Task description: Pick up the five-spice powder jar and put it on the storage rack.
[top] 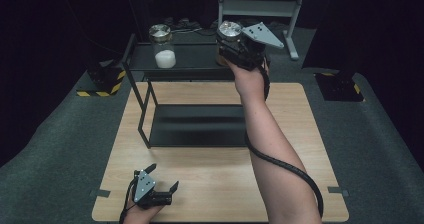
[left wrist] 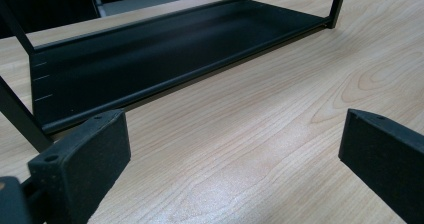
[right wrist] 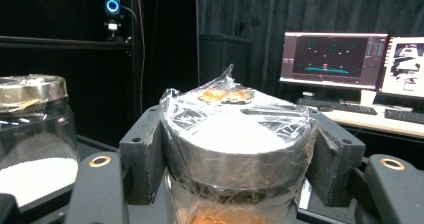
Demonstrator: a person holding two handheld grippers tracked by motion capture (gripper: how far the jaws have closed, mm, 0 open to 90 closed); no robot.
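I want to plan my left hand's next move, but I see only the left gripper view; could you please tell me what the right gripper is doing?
Observer: The right gripper is shut on a jar with a metal lid, up at the rack's top shelf.
Operator: What is in that jar?
Observer: Something orange-brown at the bottom.
Operator: Is anything else up there?
Observer: A second jar with white powder, standing to its left.

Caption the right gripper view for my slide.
Right gripper clamps foil-wrapped metal-lidded glass jar beside white-powder glass jar.
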